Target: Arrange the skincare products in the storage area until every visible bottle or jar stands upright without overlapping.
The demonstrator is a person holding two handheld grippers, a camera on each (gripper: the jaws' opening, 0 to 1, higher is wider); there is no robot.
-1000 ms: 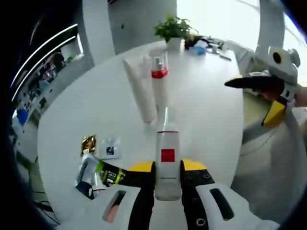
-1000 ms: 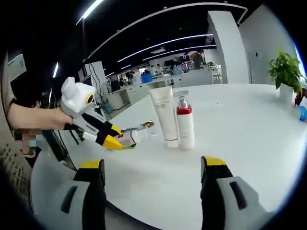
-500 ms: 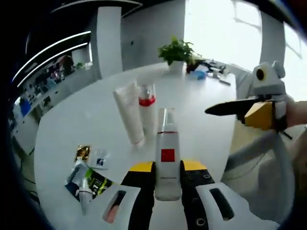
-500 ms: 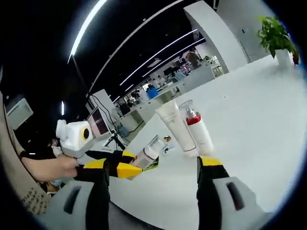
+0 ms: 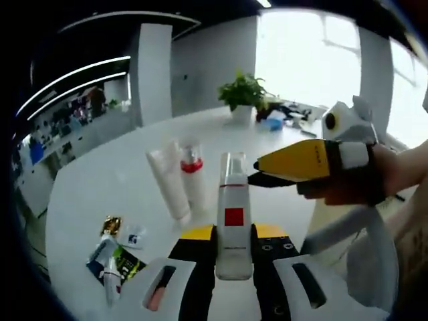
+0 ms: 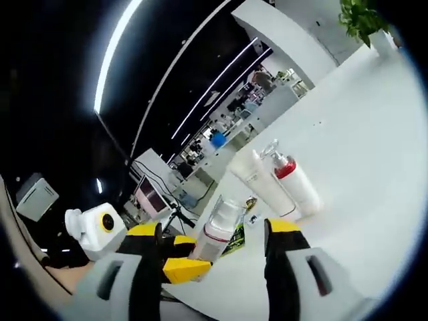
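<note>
My left gripper [image 5: 233,232] is shut on a white bottle [image 5: 233,197] with a red square label and a clear cap, held up above the white table [image 5: 100,180]. A white tube [image 5: 167,184] and a red-collared pump bottle [image 5: 192,177] stand upright side by side behind it. My right gripper [image 5: 255,171], held by a hand, reaches in from the right, its tips beside the cap. In the right gripper view, my right gripper [image 6: 214,227] is open, and the held bottle [image 6: 215,231] shows between its jaws, gripped by the left gripper [image 6: 187,255]. The tube [image 6: 257,180] and pump bottle [image 6: 295,187] stand beyond.
A gold sachet [image 5: 110,224], a white sachet [image 5: 134,235] and small tubes [image 5: 107,267] lie flat at the table's near left. A potted plant [image 5: 244,93] and small clutter [image 5: 277,120] sit at the far edge. The table's rounded edge runs close on the right.
The right gripper has swung in close to the held bottle's cap. The left gripper still holds the bottle. The standing tube and pump bottle have not moved on the table.
</note>
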